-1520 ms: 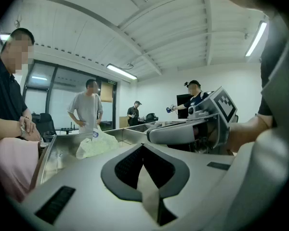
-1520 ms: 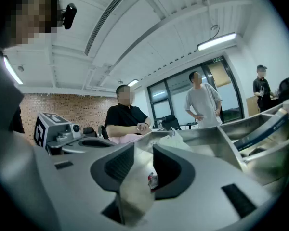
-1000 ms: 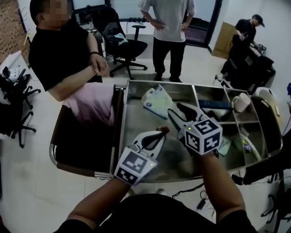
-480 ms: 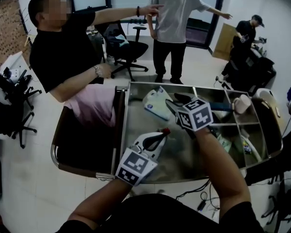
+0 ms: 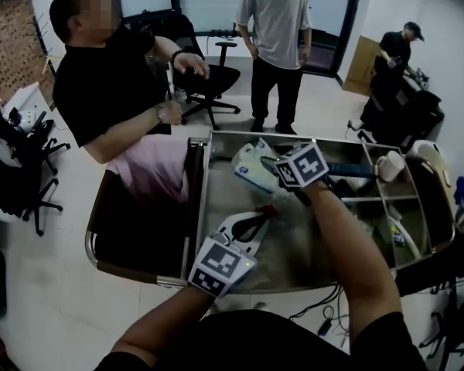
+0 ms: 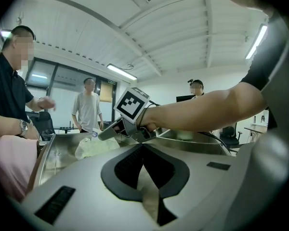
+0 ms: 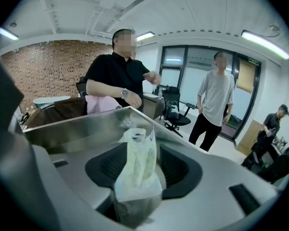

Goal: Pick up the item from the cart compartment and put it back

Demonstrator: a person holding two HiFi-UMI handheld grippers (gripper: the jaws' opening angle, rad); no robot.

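A white plastic bag (image 5: 251,170) lies in the large compartment of the steel cart (image 5: 203,207), near its far wall. My right gripper (image 5: 270,164) has reached it. In the right gripper view the bag (image 7: 136,160) stands between the two dark pads (image 7: 108,170) with gaps on either side, and the jaws are opening. My left gripper (image 5: 264,209) rests lower in the same compartment, its fingertips together and nothing visible between them. The left gripper view shows its pads meeting at the tips (image 6: 143,146), with the right gripper (image 6: 105,134) and the bag (image 6: 93,148) beyond.
Smaller compartments on the cart's right hold a white cup (image 5: 388,165) and other items. A seated person (image 5: 108,91) is close to the cart's left side. Another person (image 5: 278,37) stands behind it beside an office chair (image 5: 209,79).
My right gripper has moved from the middle of the cart up and left to the bag. The left gripper has stayed put. The seated person's arm swung out and came back.
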